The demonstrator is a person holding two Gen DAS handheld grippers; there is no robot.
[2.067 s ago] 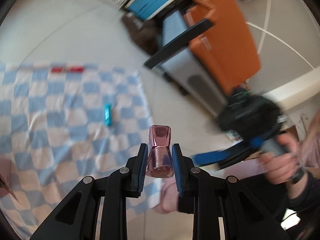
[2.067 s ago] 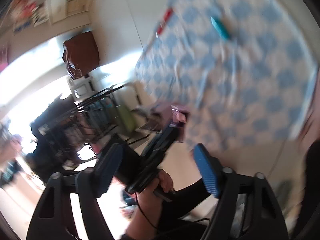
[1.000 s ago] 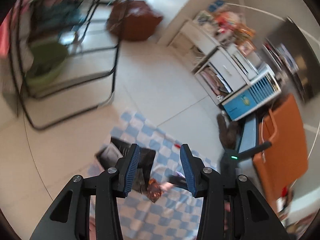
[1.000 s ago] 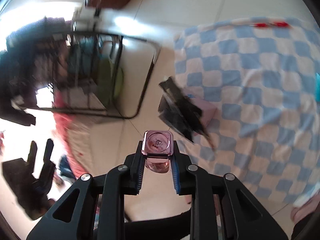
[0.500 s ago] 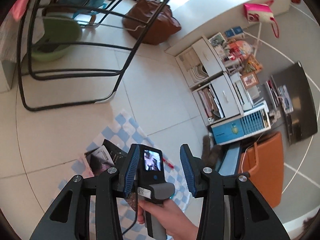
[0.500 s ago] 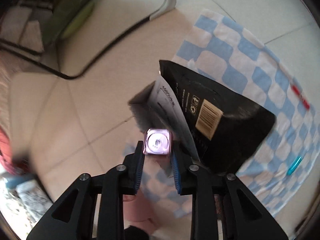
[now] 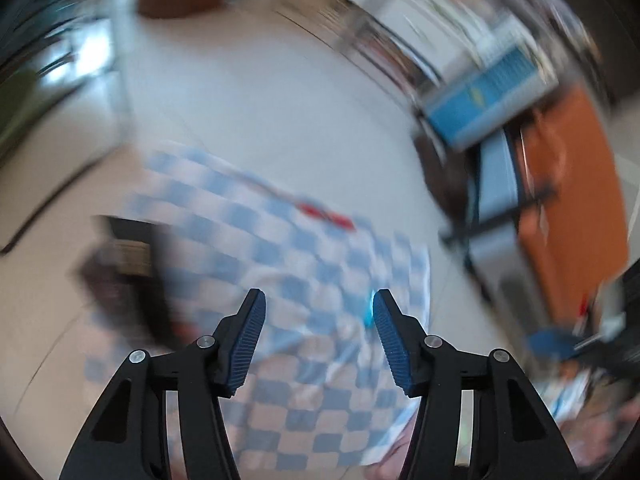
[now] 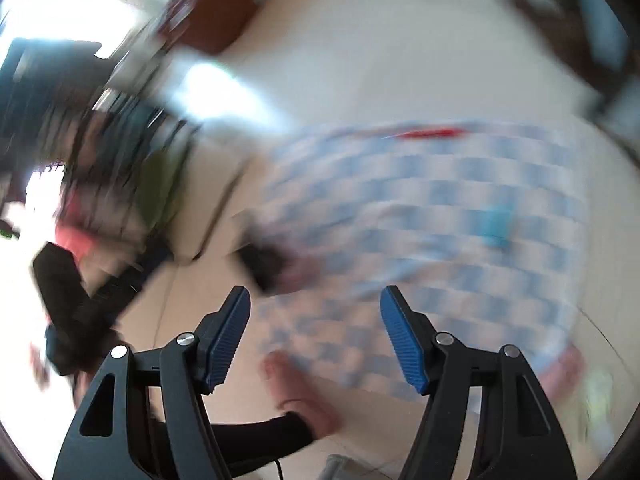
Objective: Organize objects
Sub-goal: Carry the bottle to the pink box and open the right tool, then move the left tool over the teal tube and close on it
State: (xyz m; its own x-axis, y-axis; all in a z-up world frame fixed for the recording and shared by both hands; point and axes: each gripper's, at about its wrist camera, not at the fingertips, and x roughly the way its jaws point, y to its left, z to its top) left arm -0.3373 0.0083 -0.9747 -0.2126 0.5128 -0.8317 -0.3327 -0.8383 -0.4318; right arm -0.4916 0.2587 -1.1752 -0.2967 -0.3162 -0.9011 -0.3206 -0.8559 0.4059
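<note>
Both views are smeared by motion. My left gripper (image 7: 318,296) hangs over the blue-and-white checked cloth (image 7: 280,248) on the floor; its jaws are opening with nothing between them. A teal object (image 7: 366,316) lies on the cloth just by its right finger. My right gripper (image 8: 315,292) is also above the cloth (image 8: 420,184), jaws opening wide and empty. The black box (image 8: 260,260) sits at the cloth's left edge, also seen in the left wrist view as the black box (image 7: 120,260). The pink bottle is not visible.
A red pen (image 8: 432,134) lies at the cloth's far edge. The teal object (image 8: 496,224) lies mid-cloth. An orange bag (image 7: 568,200) and grey case stand at the right, a wire rack (image 8: 132,152) at the left. A person's foot (image 8: 296,384) rests near the cloth.
The pink bottle that my right gripper held over the black box is gone from its jaws, which have spread wide. My left gripper has widened too. Both cameras have swung toward the cloth.
</note>
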